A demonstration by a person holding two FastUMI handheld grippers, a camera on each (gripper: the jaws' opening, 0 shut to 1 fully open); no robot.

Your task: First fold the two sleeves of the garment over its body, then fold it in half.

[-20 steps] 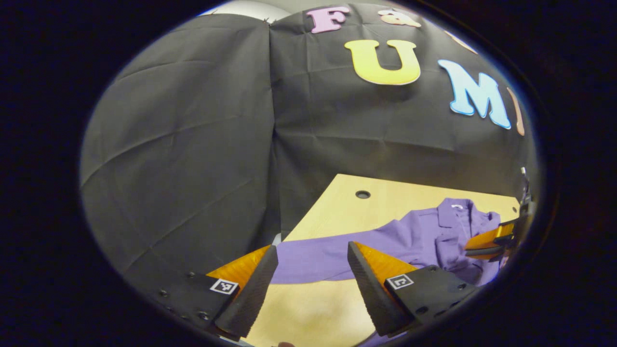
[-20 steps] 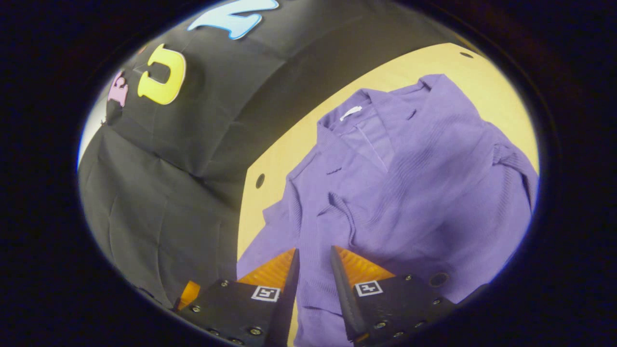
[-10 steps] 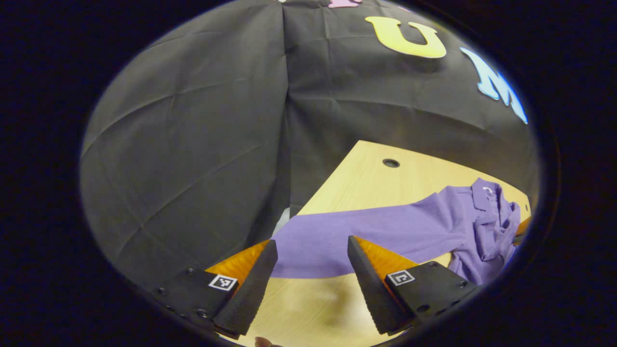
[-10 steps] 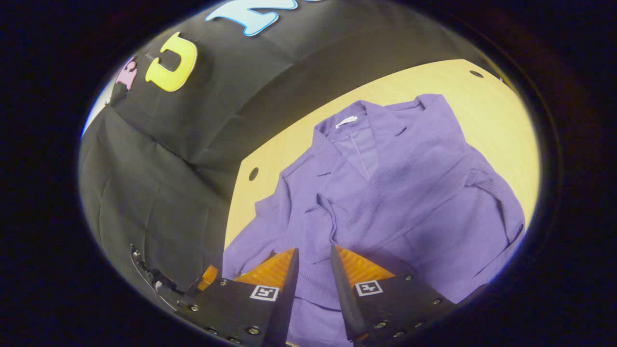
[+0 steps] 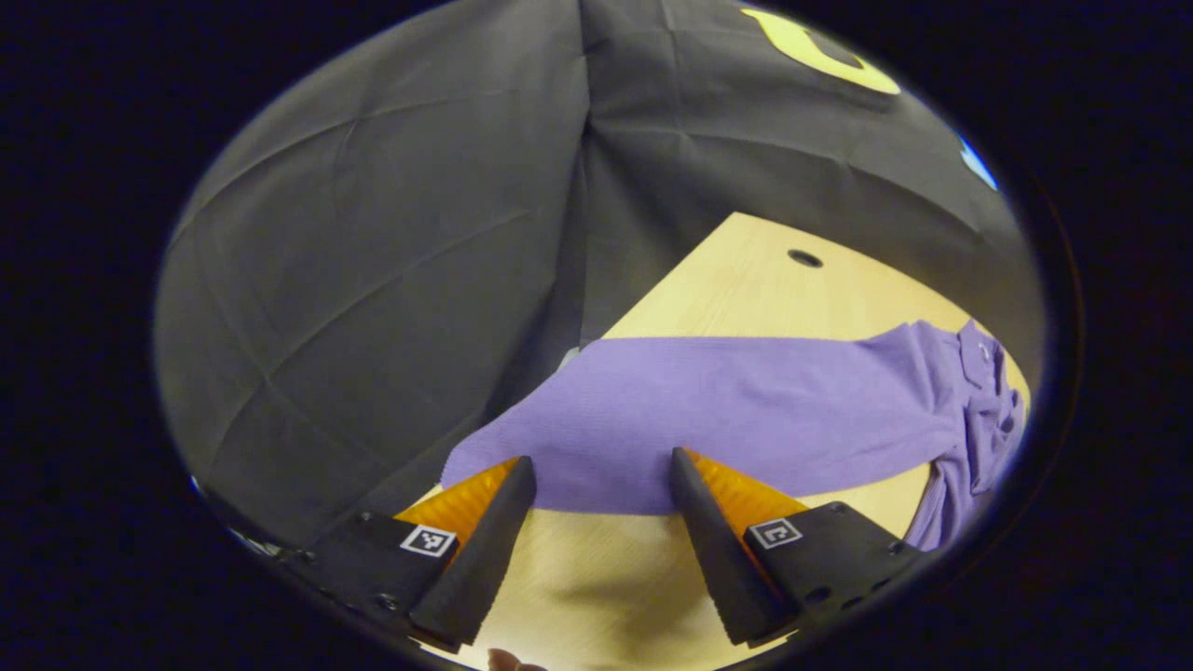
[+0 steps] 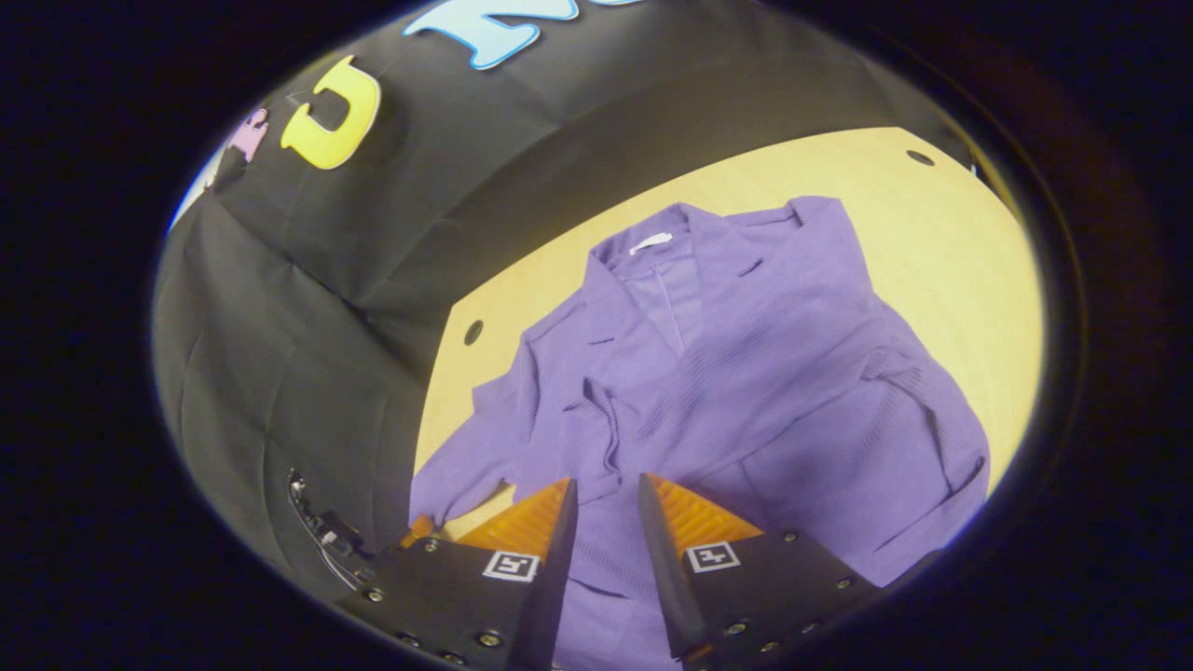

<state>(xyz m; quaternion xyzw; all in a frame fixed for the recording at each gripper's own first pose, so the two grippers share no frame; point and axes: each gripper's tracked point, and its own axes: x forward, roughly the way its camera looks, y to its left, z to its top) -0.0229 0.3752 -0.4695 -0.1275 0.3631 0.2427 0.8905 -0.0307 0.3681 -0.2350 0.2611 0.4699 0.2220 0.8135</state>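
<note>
Purple ribbed garment [image 6: 746, 373] lying face up on a pale wooden table [image 6: 932, 233].

Its knit is fine-ribbed, with a notched collar [image 6: 671, 252] toward the booth wall and one long sleeve [image 5: 727, 419] stretched flat toward the table's edge. The left gripper [image 5: 596, 485] stands spread wide just before that sleeve, its wedge-shaped fingers apart from the cloth. The right gripper [image 6: 604, 508] hangs over the garment's body, its fingers parted by a narrow gap and pinching nothing visible. The tabletop has a round hole [image 5: 803, 257].
</note>
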